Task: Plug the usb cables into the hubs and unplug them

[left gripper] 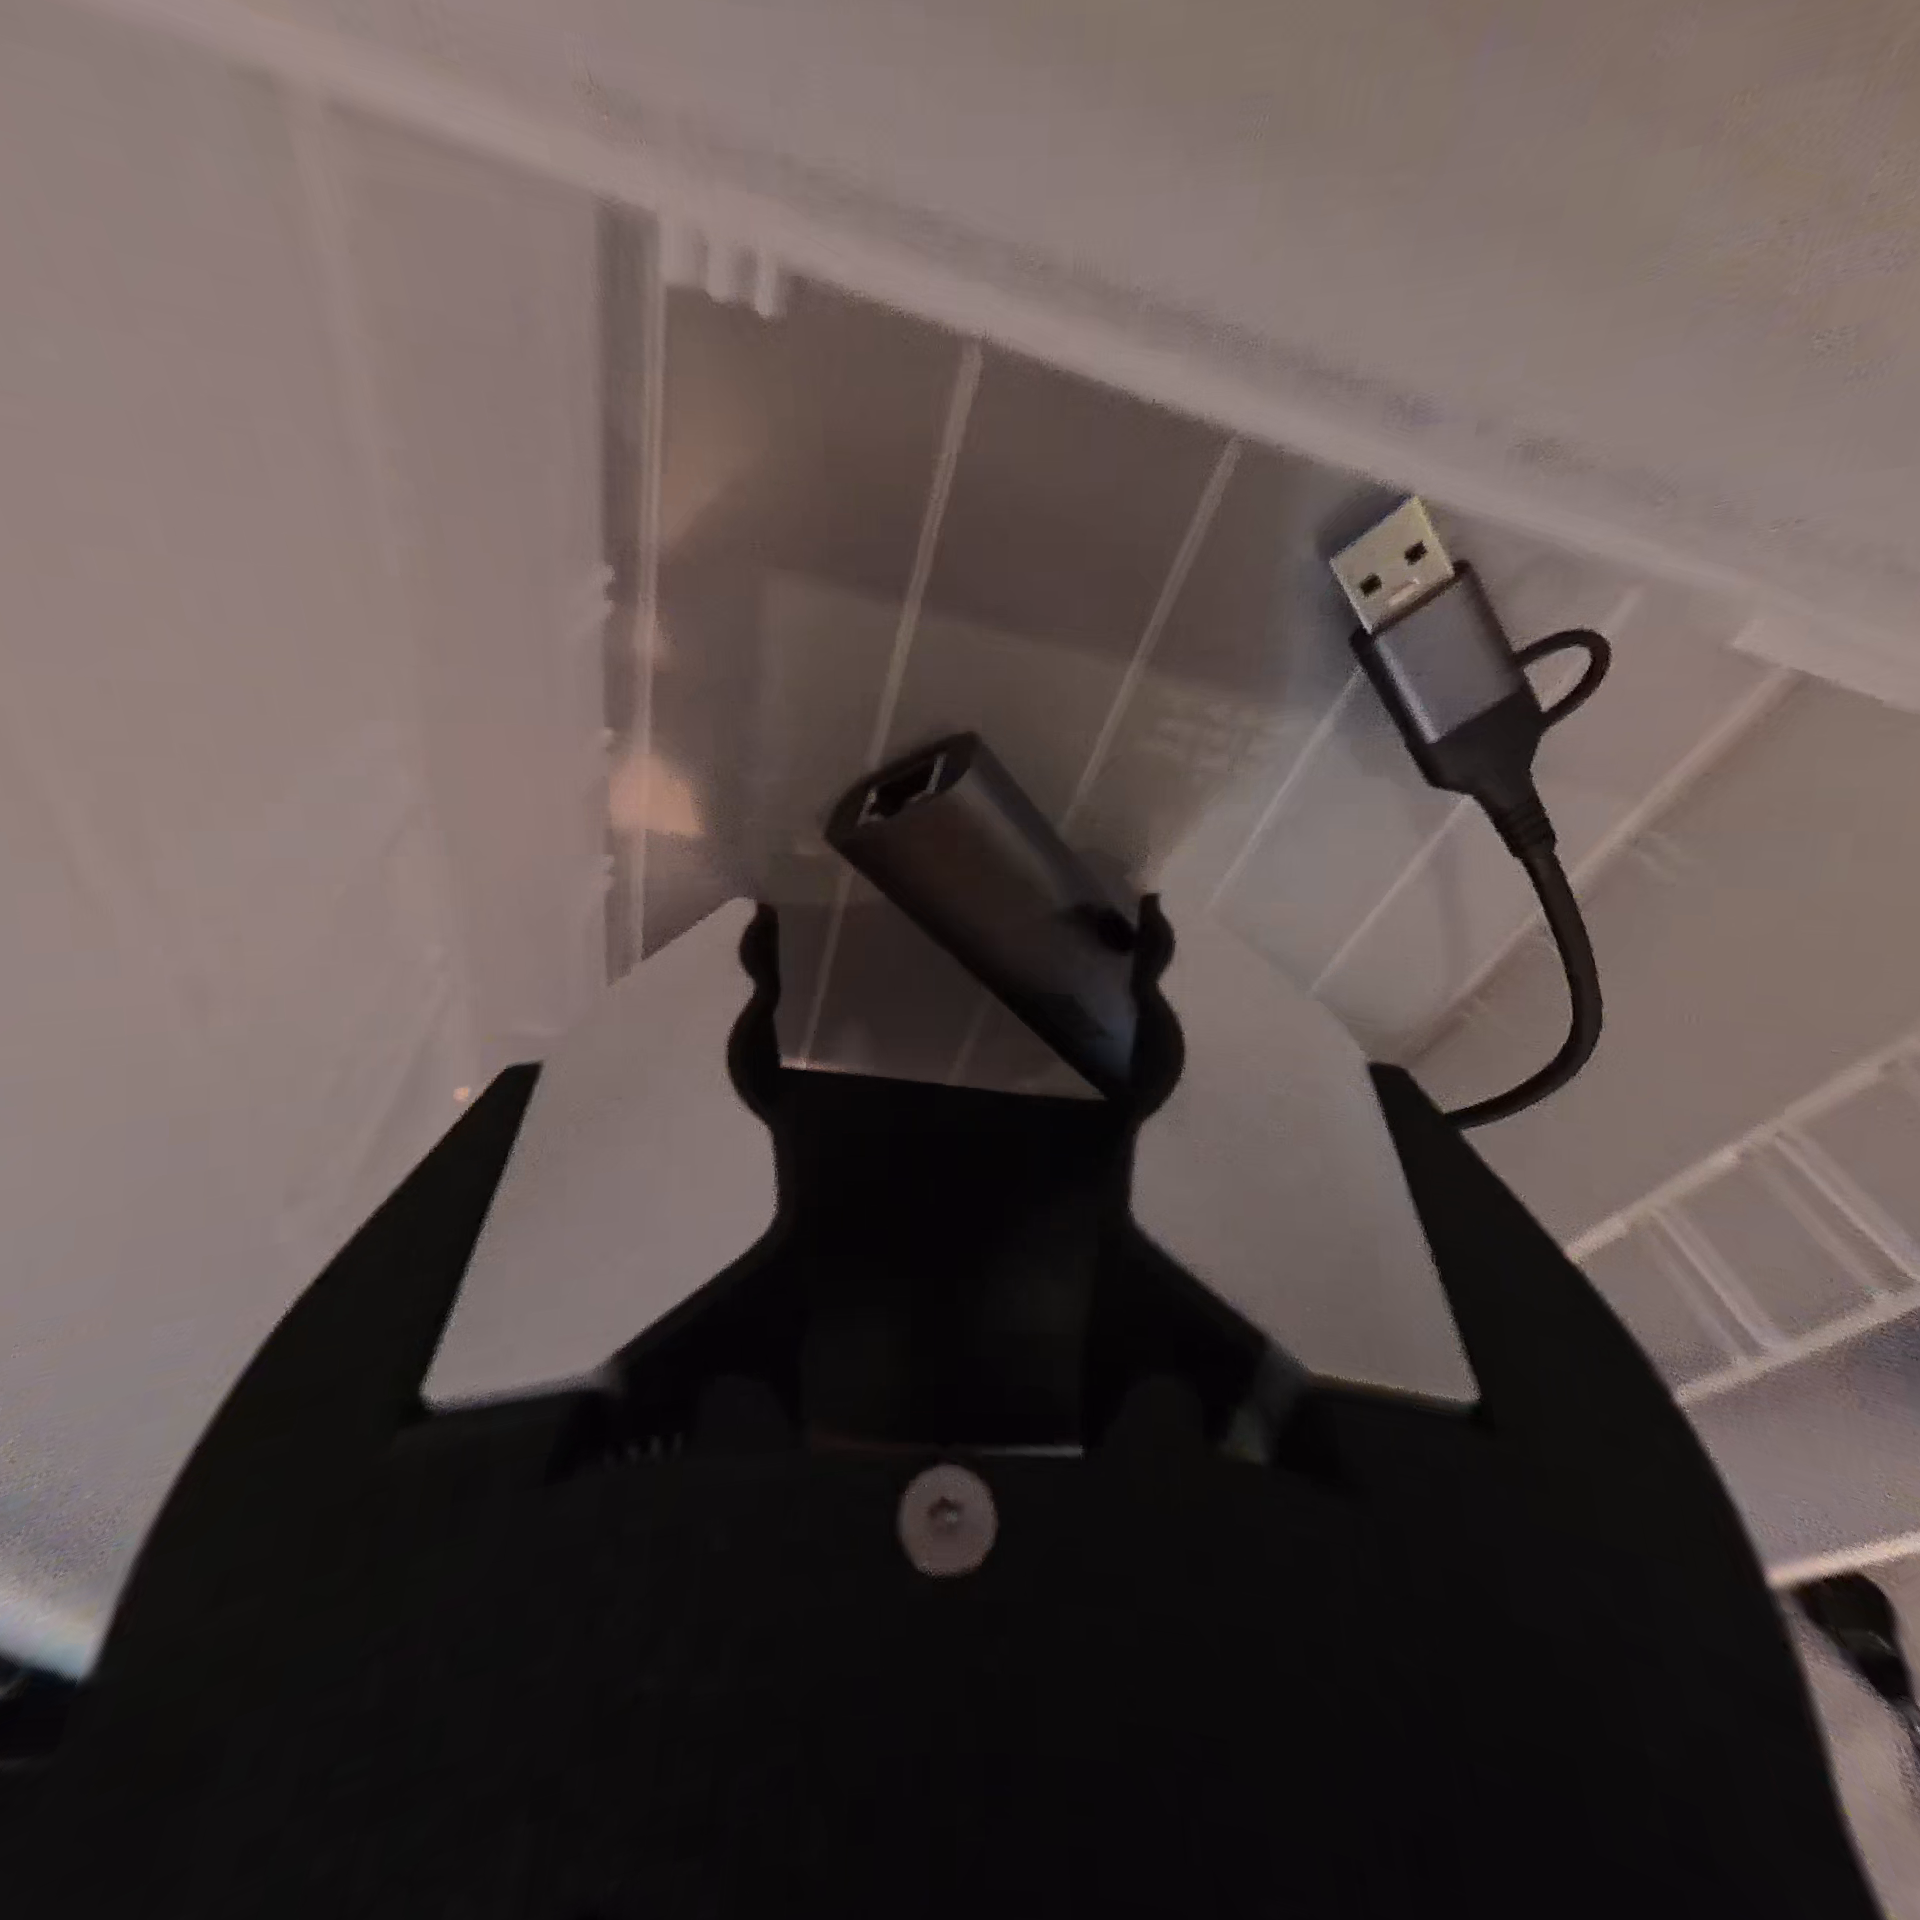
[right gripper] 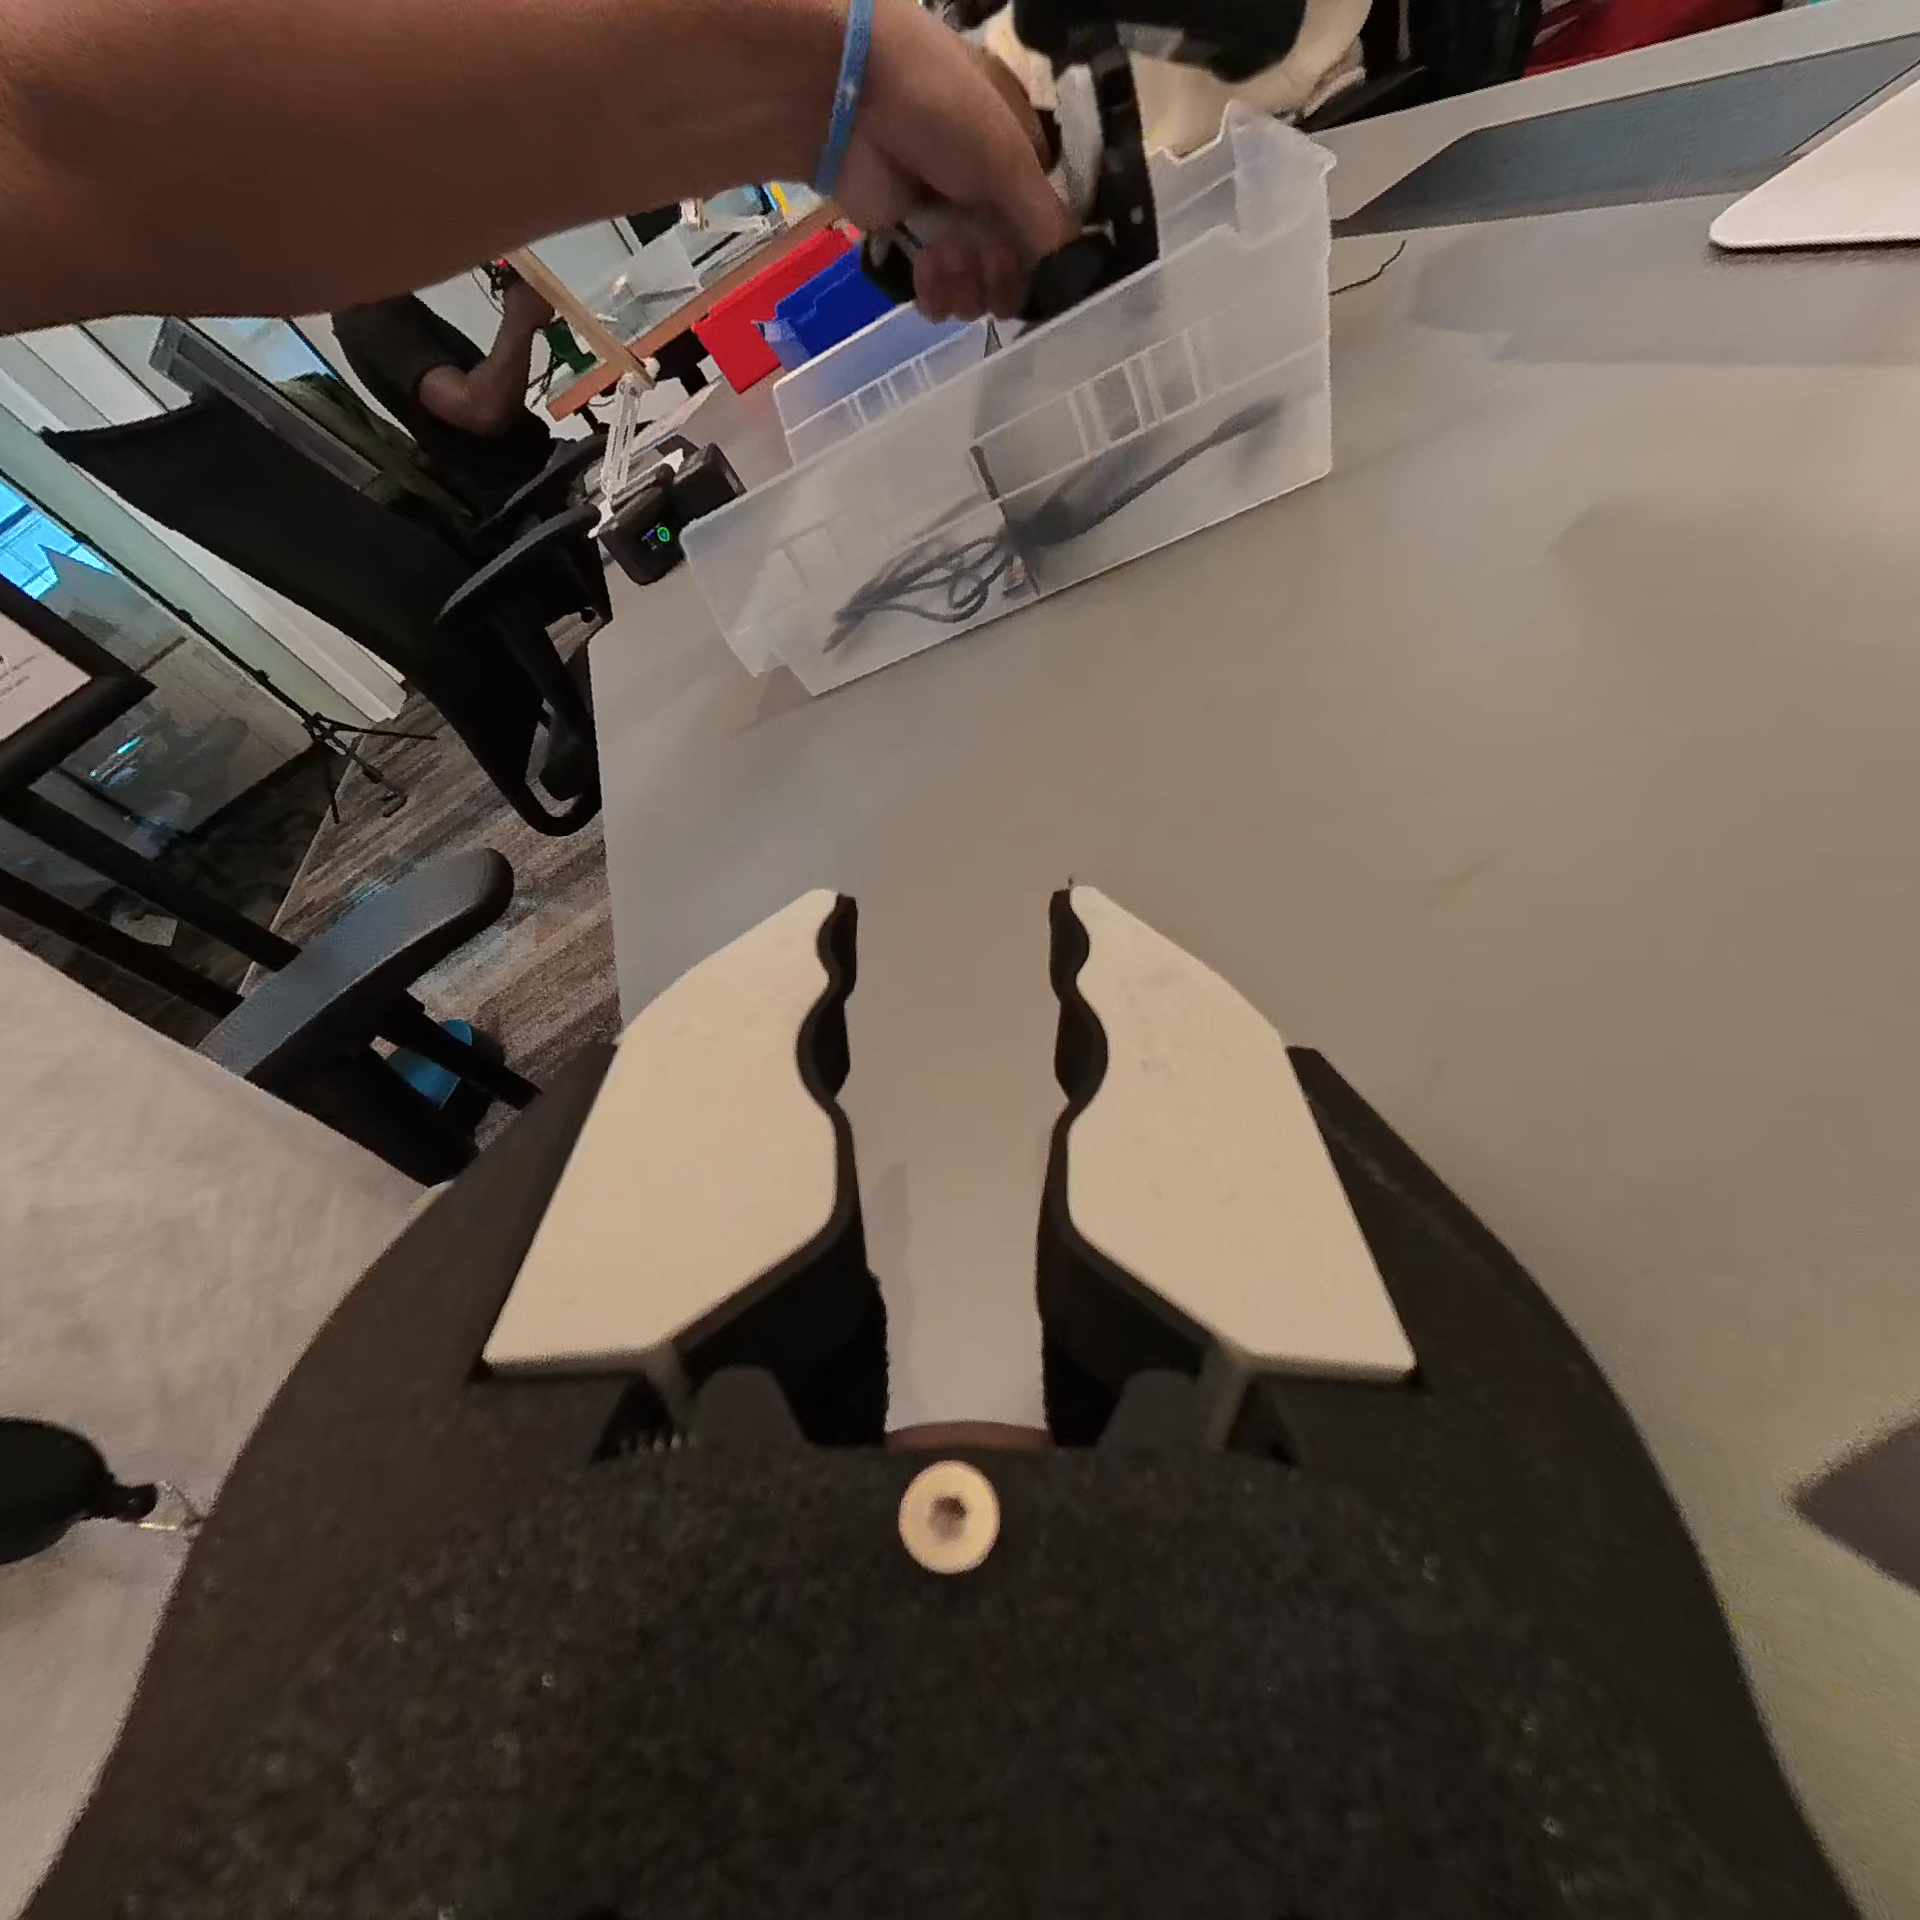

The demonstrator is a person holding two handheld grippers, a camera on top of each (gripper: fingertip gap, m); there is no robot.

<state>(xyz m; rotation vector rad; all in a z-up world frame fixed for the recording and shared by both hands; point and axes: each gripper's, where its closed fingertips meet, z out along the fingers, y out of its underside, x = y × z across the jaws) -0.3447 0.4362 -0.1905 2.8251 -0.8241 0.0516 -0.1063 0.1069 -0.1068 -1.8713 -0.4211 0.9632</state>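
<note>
My left gripper (left gripper: 956,925) is inside a translucent plastic bin (right gripper: 1195,343). A dark grey hub (left gripper: 987,883) lies slantwise between its fingers. The hub's near end leans on the right finger (left gripper: 1148,987), and a clear gap separates it from the left finger (left gripper: 764,987), so the gripper is open. The hub's short black cable (left gripper: 1558,935) curls up on the right to a silver USB plug (left gripper: 1403,613). My right gripper (right gripper: 956,935) is open and empty above the grey table (right gripper: 1351,831). The right wrist view shows a hand (right gripper: 935,187) holding the left gripper down into the bin.
More black cables (right gripper: 935,592) lie in the bin's front compartment. The table's left edge (right gripper: 603,831) drops off to office chairs (right gripper: 416,582). Red (right gripper: 769,301) and blue (right gripper: 831,301) bins stand behind. A white flat object (right gripper: 1829,177) lies at the far right.
</note>
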